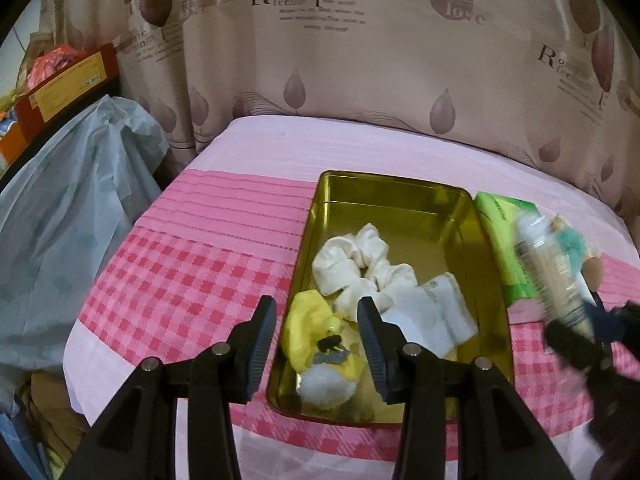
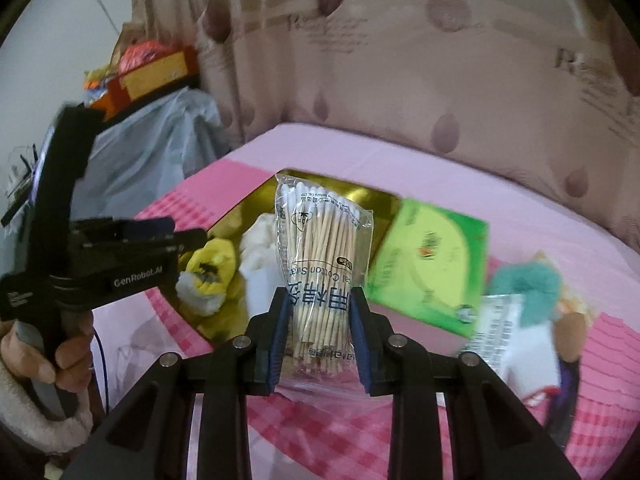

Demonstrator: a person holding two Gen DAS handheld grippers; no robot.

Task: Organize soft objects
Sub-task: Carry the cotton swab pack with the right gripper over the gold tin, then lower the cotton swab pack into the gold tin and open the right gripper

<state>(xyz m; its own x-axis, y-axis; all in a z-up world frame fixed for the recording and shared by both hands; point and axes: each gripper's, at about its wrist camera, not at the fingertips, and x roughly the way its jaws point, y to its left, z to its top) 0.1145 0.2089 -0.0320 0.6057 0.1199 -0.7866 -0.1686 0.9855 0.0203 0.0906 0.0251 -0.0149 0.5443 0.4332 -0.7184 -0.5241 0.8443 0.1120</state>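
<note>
We are clamping our right gripper (image 2: 319, 330) on the cotton swab packet (image 2: 325, 264), lifting it upright above the pink cloth (image 1: 192, 256). Our left gripper (image 1: 316, 322) is hovering with its jaws apart over the gold tin (image 1: 404, 196). At three o'clock of the tin, the green packet (image 2: 432, 264) is lying flat.

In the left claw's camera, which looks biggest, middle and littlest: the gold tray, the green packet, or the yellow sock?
Largest to smallest, as seen from the left claw's camera:
1. Gold tray, by far.
2. Green packet, partly hidden by the cotton swab bag.
3. Yellow sock, though it sits nearer the camera, so this last pair is unsure.
</note>
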